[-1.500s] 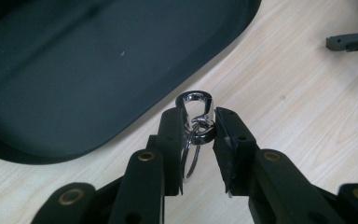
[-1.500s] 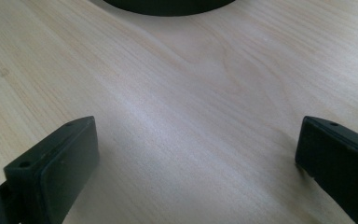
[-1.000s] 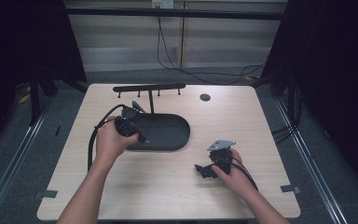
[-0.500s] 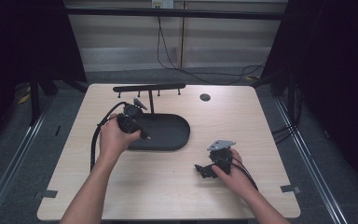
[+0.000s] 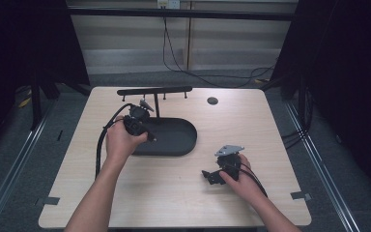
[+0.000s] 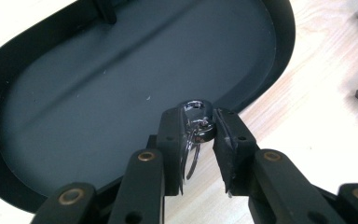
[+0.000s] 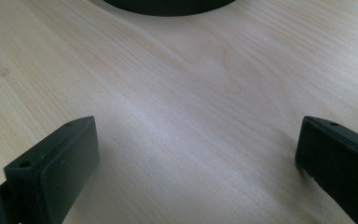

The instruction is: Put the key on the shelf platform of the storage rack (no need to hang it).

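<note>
My left gripper point(image 5: 149, 137) hovers over the left end of a black oval tray point(image 5: 181, 145). In the left gripper view its jaws point(image 6: 196, 116) are shut on a shiny metal key ring point(image 6: 196, 127), a clasp with thin rings hanging below it, held above the tray's near rim point(image 6: 284, 32). My right gripper point(image 5: 208, 178) rests on the wooden table at the front right. Its two pads point(image 7: 60, 158) stand wide apart with bare wood between them.
A black T-shaped stand with small pegs point(image 5: 154, 90) rises from the tray's far side. A small dark round disc point(image 5: 212, 100) sits in the tabletop at the back. The left gripper's cable point(image 5: 99, 145) loops beside the forearm. Table edges drop to a dark floor.
The left hand has crept slightly to the right and away over the tray's end, with the key ring still in its jaws. The right hand has stayed put.
</note>
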Available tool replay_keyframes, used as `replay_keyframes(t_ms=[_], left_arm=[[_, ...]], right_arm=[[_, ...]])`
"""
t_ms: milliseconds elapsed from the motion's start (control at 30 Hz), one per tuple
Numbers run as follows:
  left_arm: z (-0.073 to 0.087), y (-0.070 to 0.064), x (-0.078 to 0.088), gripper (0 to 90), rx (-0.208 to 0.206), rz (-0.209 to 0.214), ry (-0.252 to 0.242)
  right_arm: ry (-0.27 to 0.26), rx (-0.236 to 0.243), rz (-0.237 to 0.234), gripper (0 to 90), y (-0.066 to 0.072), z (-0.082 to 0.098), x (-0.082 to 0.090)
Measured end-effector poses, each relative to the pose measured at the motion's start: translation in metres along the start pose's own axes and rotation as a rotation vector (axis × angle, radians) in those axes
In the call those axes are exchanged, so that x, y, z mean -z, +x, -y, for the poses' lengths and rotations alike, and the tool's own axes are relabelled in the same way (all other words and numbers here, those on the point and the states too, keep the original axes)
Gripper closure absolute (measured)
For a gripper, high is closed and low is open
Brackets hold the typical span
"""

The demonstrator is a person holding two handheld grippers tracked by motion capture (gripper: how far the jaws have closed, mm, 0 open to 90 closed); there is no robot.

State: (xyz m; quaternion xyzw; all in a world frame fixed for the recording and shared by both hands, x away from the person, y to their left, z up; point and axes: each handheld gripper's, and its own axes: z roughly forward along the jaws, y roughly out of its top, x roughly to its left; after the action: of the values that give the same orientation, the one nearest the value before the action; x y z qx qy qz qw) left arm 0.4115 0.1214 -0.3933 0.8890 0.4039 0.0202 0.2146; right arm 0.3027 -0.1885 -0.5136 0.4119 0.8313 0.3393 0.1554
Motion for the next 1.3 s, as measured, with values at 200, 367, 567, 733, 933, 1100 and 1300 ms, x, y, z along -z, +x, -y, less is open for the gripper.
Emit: replay_keyframes(t_ms=[200,367,567,733,933,1100,1300], left_arm=[[-0.001,0.001,-0.006,72.8,0.009,-0.009,-0.016],[0.0,0.001,-0.011,72.7,0.003,-0.019,-0.02],[-0.002,0.0,-0.02,72.8,0.011,-0.013,-0.017],[-0.004,0.001,-0.026,72.7,0.008,-0.013,-0.016],[-0.006,0.003,-0.032,72.7,0.027,-0.01,-0.015],[-0.007,0.006,-0.037,72.7,0.033,-0.023,-0.013],[-0.007,0.008,-0.043,72.6,0.035,-0.035,-0.007]], right_arm=[[0.0,0.0,0.0,0.0,0.0,0.0,0.0],[-0.001,0.001,-0.001,0.0,0.0,0.0,0.0],[-0.002,0.001,-0.001,0.0,0.0,0.0,0.0],[0.001,0.001,0.001,0.0,0.0,0.0,0.0],[-0.001,0.001,0.0,0.0,0.0,0.0,0.0],[-0.002,0.001,-0.001,0.0,0.0,0.0,0.0],[0.0,0.001,0.0,0.0,0.0,0.0,0.0]])
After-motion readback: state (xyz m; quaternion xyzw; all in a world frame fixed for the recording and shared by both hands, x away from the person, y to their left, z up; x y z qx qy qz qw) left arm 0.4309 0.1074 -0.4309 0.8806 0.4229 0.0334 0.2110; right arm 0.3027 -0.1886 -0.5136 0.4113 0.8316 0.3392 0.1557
